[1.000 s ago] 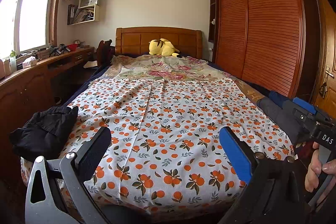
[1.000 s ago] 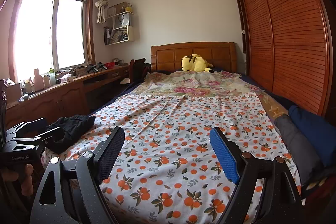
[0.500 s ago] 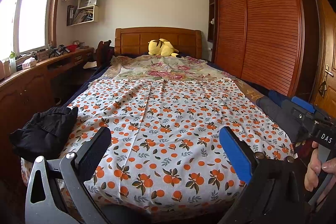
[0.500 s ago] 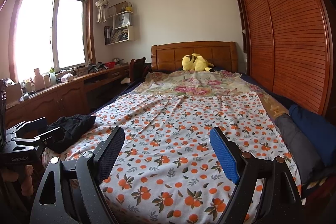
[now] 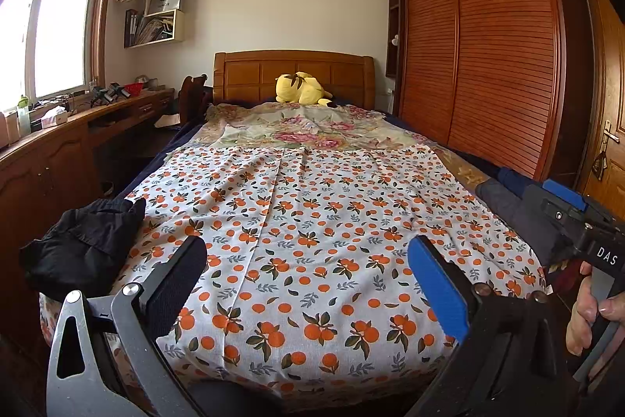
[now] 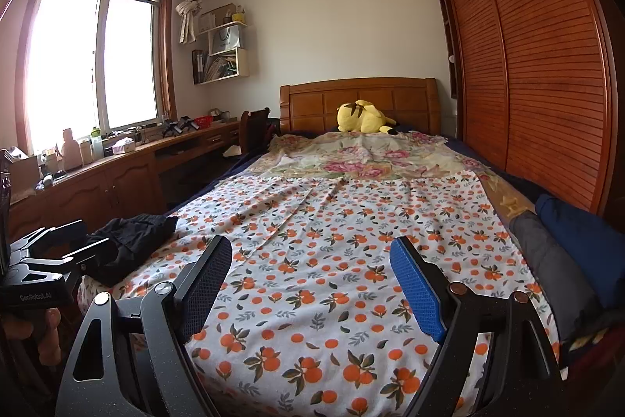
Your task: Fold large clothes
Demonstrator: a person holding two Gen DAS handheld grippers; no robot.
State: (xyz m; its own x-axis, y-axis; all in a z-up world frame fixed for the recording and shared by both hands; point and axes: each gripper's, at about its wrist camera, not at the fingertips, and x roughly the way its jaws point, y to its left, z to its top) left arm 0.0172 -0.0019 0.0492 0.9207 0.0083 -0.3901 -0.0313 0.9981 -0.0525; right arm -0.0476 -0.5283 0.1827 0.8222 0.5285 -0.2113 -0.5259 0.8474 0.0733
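A large white cloth with an orange-fruit print (image 5: 312, 221) lies spread flat over the foot half of the bed; it also shows in the right wrist view (image 6: 351, 260). My left gripper (image 5: 308, 264) is open and empty, held above the cloth's near edge. My right gripper (image 6: 312, 268) is open and empty, also above the near edge. The right gripper's body shows at the right of the left wrist view (image 5: 578, 221). The left gripper's body shows at the left of the right wrist view (image 6: 43, 260).
A crumpled black garment (image 5: 86, 245) lies at the bed's near left corner. Grey and blue folded clothes (image 6: 562, 245) lie along the right edge. A floral blanket (image 5: 304, 127) and yellow plush toy (image 5: 300, 88) lie near the headboard. A desk (image 5: 58, 143) runs left, wardrobe (image 5: 488, 45) right.
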